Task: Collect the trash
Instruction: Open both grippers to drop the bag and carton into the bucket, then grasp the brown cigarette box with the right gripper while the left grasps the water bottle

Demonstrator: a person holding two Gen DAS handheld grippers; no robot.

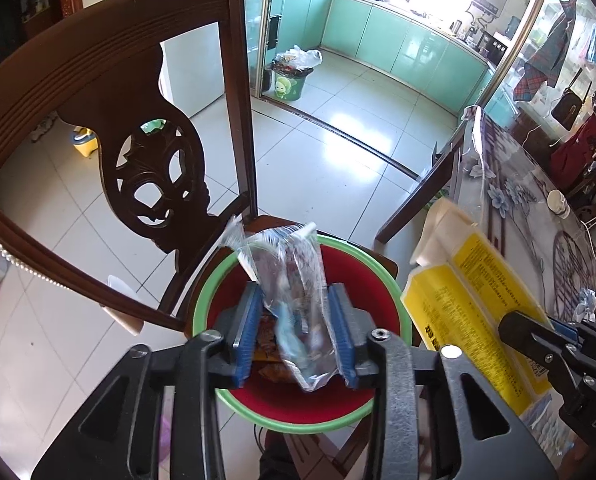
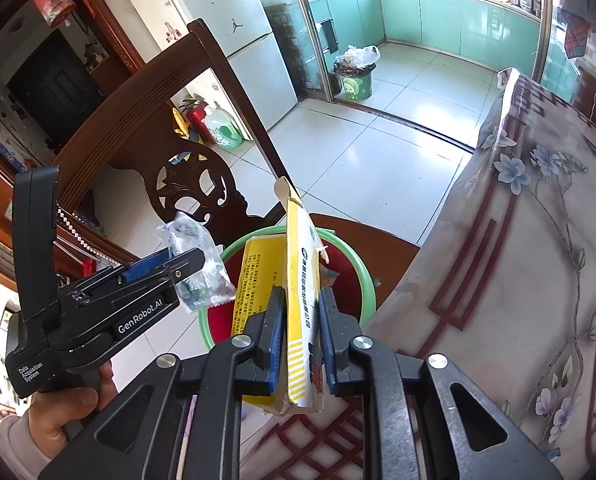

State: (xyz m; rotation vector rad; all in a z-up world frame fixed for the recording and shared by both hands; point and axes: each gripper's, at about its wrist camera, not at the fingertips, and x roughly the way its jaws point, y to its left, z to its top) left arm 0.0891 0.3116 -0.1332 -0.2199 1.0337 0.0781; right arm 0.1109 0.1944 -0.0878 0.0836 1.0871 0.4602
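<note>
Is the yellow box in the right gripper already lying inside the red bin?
No, the yellow box is between the blue pads of the right gripper, above the red bin.

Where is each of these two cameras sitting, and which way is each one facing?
Left wrist: on the left gripper, looking down along its jaws at a clear plastic wrapper between them over the red bin on a wooden chair; the right gripper shows at the right edge.
Right wrist: on the right gripper, looking down at a flattened yellow carton between its jaws; the left gripper and the hand holding it show at left.
Shared: bin, chair, wrapper, carton, flowered tablecloth, kitchen beyond.
</note>
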